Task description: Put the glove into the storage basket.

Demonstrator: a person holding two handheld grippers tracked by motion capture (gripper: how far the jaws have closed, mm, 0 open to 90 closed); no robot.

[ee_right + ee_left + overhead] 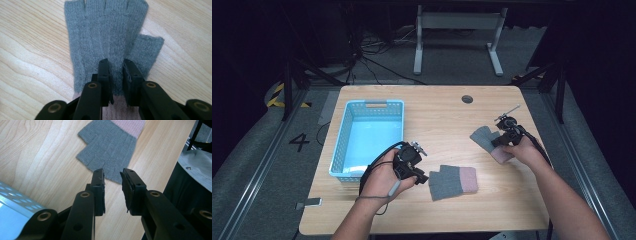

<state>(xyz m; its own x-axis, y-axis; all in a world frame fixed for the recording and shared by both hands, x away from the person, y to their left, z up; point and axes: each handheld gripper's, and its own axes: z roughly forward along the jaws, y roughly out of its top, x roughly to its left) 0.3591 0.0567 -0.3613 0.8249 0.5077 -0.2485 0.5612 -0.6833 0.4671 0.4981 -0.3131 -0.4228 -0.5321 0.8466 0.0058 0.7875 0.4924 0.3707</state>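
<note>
Light falls from overhead onto the table [442,107], bright at its middle, while the room from 9 round to 3 o'clock sinks into near black. The basket [368,137] floor glares pale. Shadows under the gloves are short and soft. The high view is grainy and soft; in both gripper views the near jaws blur at 6 o'clock

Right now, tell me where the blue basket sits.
In the high view the blue basket stands on the table's left half, just beyond the left gripper, left of both gloves.
</note>
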